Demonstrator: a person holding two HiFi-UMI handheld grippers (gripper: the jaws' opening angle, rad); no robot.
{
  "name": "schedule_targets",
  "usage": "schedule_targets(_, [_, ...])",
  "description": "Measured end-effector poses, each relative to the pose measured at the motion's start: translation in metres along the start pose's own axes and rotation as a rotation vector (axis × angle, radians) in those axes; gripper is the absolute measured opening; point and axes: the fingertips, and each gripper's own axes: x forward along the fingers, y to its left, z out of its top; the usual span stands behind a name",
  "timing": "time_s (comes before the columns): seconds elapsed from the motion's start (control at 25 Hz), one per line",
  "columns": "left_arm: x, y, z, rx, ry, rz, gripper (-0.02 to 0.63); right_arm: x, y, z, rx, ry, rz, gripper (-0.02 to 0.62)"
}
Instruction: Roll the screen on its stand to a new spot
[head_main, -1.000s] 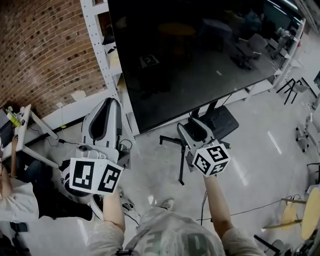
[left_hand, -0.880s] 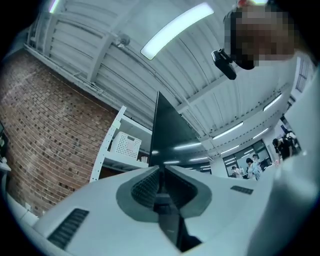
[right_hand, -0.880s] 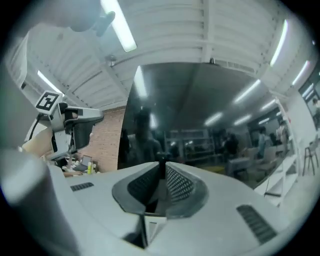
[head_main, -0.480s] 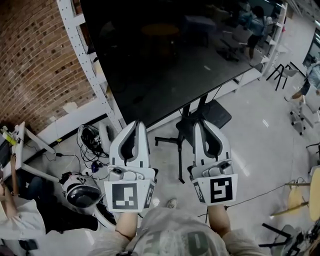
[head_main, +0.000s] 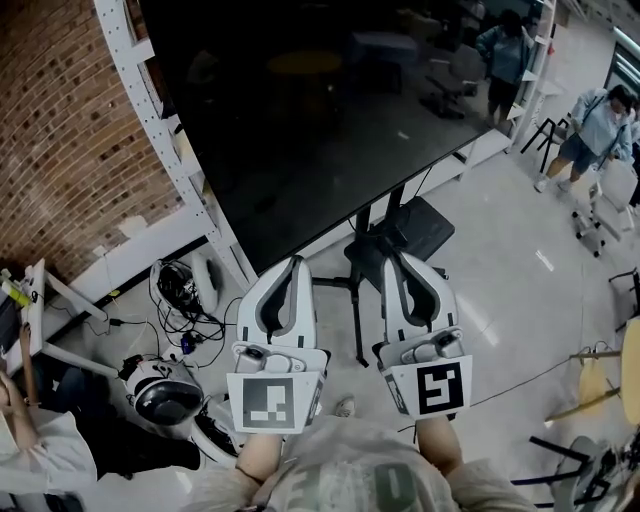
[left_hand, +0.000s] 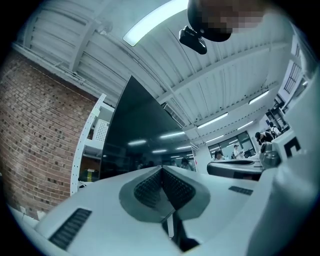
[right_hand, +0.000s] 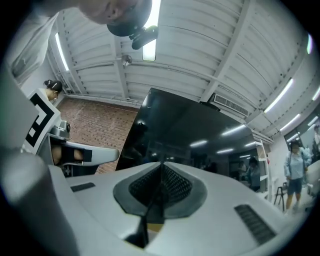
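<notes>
We hold the left gripper (head_main: 293, 265) and the right gripper (head_main: 402, 262) side by side, each with its jaws pressed together on nothing. The big dark screen (head_main: 320, 110) stands just ahead of their tips, and its black stand (head_main: 357, 320) shows between the two grippers.

The left gripper (head_main: 294, 264) and right gripper (head_main: 404, 258) are held side by side, jaws closed, near the lower edge of the dark screen (head_main: 320, 110) and its black stand (head_main: 425, 222).
</notes>
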Motion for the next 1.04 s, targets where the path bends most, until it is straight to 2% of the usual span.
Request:
schedule_targets(0.24, [0.001, -0.002, -0.001, -0.004, -0.019, -0.004, 0.014, -0.001, -0.001, -0.002, -0.017, 0.009, 0.002, 0.023])
schedule_targets(1.04, [0.004, -0.008, -0.01, 0.007, 0.007, 0.0, 0.014, -0.001, -0.004, -0.017, -0.01, 0.04, 0.017, 0.023])
